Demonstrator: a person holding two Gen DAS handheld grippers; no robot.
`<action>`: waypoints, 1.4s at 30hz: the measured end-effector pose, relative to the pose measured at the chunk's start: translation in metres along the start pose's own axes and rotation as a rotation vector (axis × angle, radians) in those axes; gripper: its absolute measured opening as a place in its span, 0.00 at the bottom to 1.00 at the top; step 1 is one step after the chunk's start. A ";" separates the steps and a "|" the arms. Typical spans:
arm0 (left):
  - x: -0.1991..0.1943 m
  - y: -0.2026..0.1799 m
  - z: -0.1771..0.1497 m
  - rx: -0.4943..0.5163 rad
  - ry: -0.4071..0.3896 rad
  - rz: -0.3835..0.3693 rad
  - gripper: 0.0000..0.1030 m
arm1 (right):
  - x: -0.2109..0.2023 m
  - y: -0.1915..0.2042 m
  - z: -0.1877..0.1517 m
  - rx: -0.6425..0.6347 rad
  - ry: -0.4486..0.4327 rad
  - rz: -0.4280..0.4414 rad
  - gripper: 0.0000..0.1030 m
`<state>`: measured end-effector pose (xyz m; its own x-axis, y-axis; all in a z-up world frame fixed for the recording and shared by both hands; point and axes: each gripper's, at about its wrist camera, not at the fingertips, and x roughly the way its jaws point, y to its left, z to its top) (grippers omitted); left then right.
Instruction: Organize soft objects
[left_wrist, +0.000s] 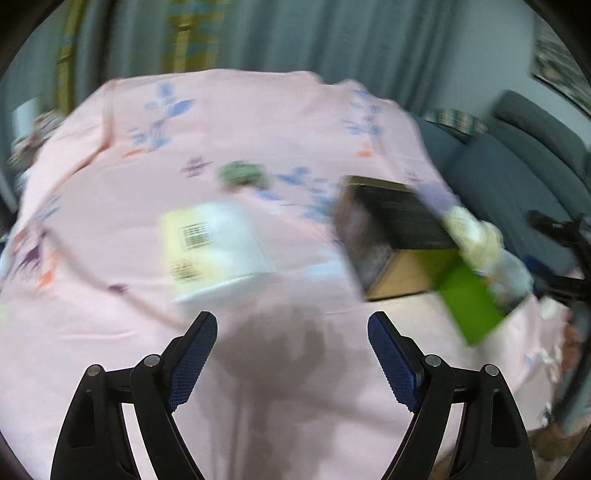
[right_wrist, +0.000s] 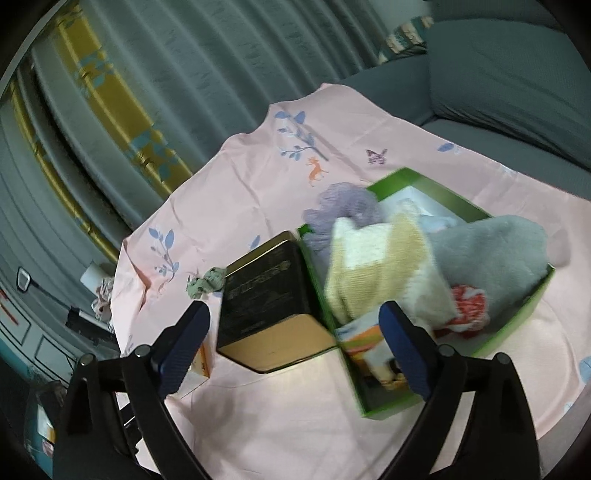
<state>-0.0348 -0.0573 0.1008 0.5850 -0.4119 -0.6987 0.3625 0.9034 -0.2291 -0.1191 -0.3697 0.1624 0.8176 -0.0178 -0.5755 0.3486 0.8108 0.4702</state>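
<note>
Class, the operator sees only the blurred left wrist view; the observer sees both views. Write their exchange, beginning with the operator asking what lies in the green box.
Operator: What lies in the green box?
Observer: The green box is heaped with soft things: a grey plush, a cream knitted piece and a purple fluffy piece at its far rim.
Operator: What is the green blur beyond the dark tin?
Observer: A green scrunchie, lying on the pink cloth outside the box, near the black tin.
</note>
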 end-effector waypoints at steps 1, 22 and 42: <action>0.004 0.019 -0.005 -0.043 -0.001 0.019 0.82 | 0.003 0.009 -0.002 -0.016 0.006 0.003 0.91; 0.004 0.126 -0.010 -0.288 0.000 0.165 0.82 | 0.285 0.239 -0.012 -0.247 0.382 -0.148 0.73; 0.004 0.142 -0.009 -0.344 0.027 0.116 0.82 | 0.284 0.215 0.004 -0.205 0.444 -0.041 0.13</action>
<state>0.0124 0.0701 0.0588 0.5867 -0.3053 -0.7501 0.0273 0.9331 -0.3585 0.1902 -0.2034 0.1027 0.5152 0.1630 -0.8414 0.2422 0.9140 0.3254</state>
